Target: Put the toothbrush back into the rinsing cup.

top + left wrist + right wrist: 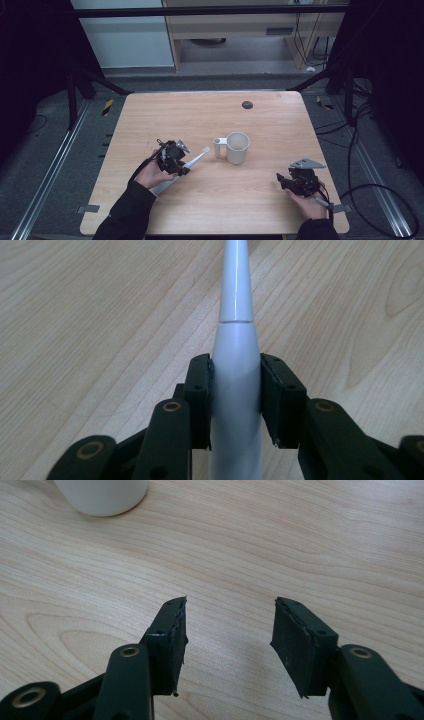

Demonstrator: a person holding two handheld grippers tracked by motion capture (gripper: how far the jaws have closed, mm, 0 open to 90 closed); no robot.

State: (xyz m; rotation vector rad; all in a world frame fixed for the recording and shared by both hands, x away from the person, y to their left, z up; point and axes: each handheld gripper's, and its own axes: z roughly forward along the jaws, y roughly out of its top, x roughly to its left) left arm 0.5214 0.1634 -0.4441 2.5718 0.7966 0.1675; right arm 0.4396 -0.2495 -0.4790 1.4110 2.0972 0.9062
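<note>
My left tongs (pixel 235 390) are clamped on the thick handle of the electric toothbrush (pixel 236 340), which lies on the table (pixel 210 200) left of the mug (pixel 237 147), its head pointing at the mug's handle. The grasp looks done; I judge lifting and dropping the toothbrush into the mug remain. My right tongs (pixel 230 640) stand apart, empty, right of the mug near the table's edge. Bare wood around the mug leaves room.
</note>
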